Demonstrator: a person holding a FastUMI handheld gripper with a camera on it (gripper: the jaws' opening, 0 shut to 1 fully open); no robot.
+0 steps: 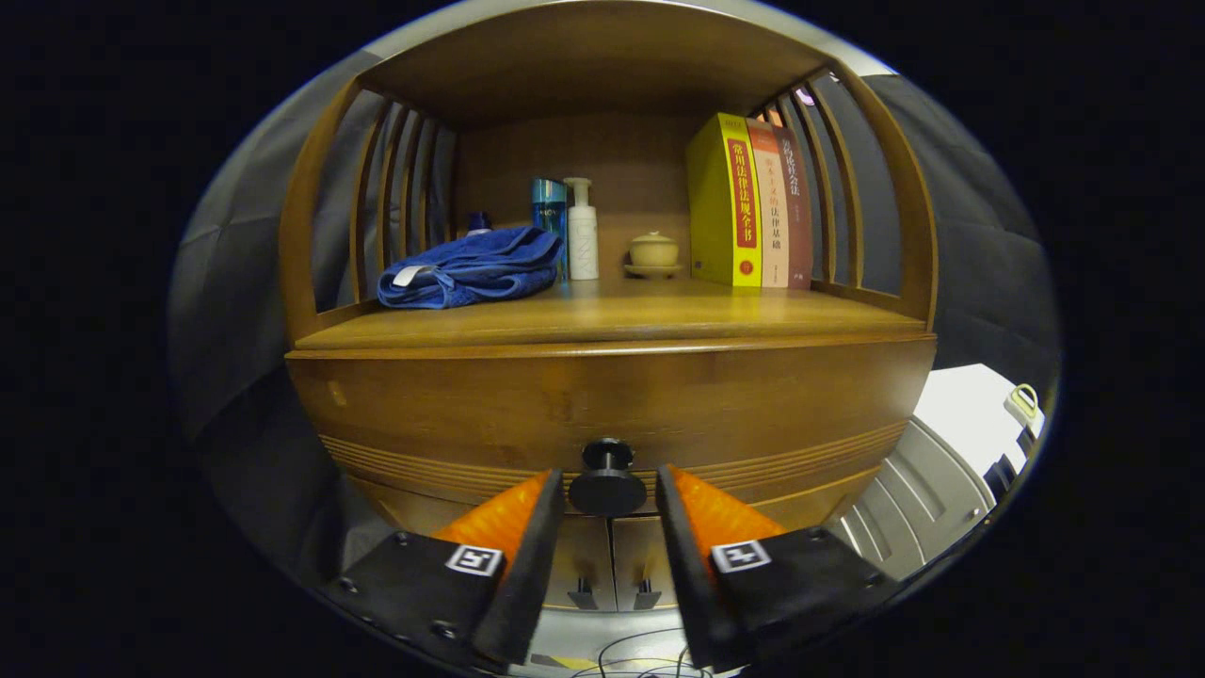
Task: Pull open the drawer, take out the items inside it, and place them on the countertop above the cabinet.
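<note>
Cabinet [612,395] of brown wood takes up most of the gripper view, and every place below is told from it. Its countertop [602,325] lies under an open shelf bay with slatted sides. Below the countertop runs the drawer [452,414], whose front sits flush with the cabinet, so it is shut. Beneath the drawer are two small doors [612,565], also shut.

On the countertop, toward the cabinet's left slats, lies a folded blue towel [471,271]. Against the right slats stand three books [753,202] upright, a yellow one nearest the middle. Behind the towel, near the cabinet's back panel, stand a blue bottle [549,212] and a white pump bottle [582,231], just beside each other. Between the pump bottle and the books sits a small lidded cup [653,252] on a saucer.

At the middle of the drawer front is a dark round knob [607,480]. The gripper [610,494] is in front of the cabinet with a finger on either side of that knob; its fingers [541,537] stand apart, the left one seeming to touch the knob's rim while a narrow gap shows between the knob and the right one, so nothing is clamped
</note>
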